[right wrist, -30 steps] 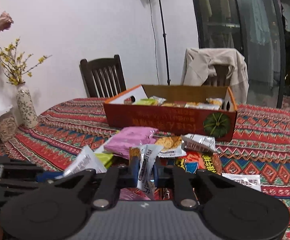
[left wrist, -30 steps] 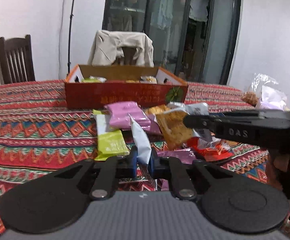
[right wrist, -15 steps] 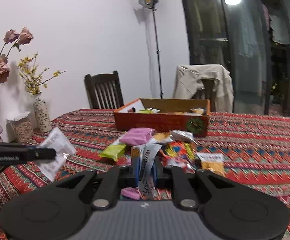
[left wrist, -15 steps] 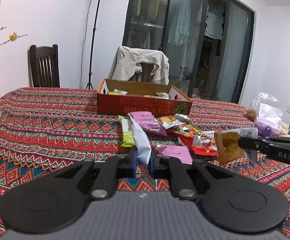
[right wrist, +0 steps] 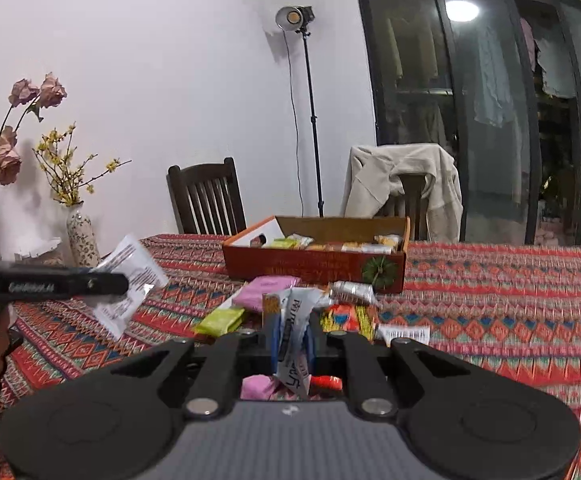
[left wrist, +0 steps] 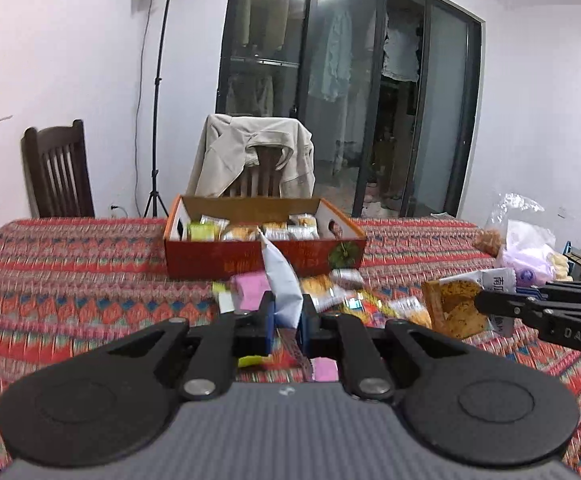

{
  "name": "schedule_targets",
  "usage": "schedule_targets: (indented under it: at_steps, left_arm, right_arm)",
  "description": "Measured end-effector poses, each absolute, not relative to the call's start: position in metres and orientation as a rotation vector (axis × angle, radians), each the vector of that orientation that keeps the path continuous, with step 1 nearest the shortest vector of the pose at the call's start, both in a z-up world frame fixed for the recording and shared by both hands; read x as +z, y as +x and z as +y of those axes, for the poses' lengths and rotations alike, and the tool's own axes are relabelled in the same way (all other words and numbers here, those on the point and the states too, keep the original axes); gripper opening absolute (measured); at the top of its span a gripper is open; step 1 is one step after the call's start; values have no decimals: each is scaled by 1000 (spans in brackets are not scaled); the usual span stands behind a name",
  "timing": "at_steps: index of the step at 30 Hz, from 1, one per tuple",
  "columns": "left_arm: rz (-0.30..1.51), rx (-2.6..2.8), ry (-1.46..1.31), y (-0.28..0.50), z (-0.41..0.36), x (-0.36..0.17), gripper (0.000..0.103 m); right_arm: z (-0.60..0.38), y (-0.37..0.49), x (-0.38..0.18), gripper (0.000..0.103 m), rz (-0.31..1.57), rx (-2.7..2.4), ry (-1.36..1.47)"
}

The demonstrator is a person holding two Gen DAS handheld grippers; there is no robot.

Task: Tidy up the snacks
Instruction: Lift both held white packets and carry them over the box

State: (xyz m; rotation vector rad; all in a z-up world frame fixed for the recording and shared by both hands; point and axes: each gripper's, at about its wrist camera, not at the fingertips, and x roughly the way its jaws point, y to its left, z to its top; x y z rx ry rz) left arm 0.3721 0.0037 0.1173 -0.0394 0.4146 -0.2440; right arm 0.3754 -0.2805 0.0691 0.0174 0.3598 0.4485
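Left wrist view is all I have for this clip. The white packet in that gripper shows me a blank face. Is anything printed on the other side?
Observer: Yes. In the right wrist view, the white foil snack packet held by the left gripper has black text printed across its face.
Operator: A yellow blossom pokes in at my left edge. What is it from?
Observer: It is part of a spray of yellow flowers in a patterned ceramic vase by the wall.
Operator: How is the right gripper gripping?
Observer: The right gripper has its jaws pinched shut on the white printed end of the plastic cracker packet.
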Motion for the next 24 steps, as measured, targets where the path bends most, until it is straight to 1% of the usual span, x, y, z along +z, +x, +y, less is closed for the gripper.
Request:
schedule_targets:
  at_steps: [6, 10, 15, 19, 24]
  left_arm:
    - [401, -272, -63, 448, 15, 148, 13]
    - [437, -288, -112, 514, 24, 160, 12]
    - [465, -270, -122, 595, 23, 164, 13]
    - [501, -259, -146, 657, 21, 160, 13]
    - [553, -231, -144, 721, 20, 137, 13]
  right_arm:
    - [-283, 445, 102, 13, 333, 514, 62]
    - [-274, 515, 121, 13, 344, 543, 61]
    - [-256, 618, 134, 13, 416, 578, 113]
    - [-229, 710, 127, 13, 521, 565, 160]
    - [-188, 807, 95, 13, 670, 529, 161]
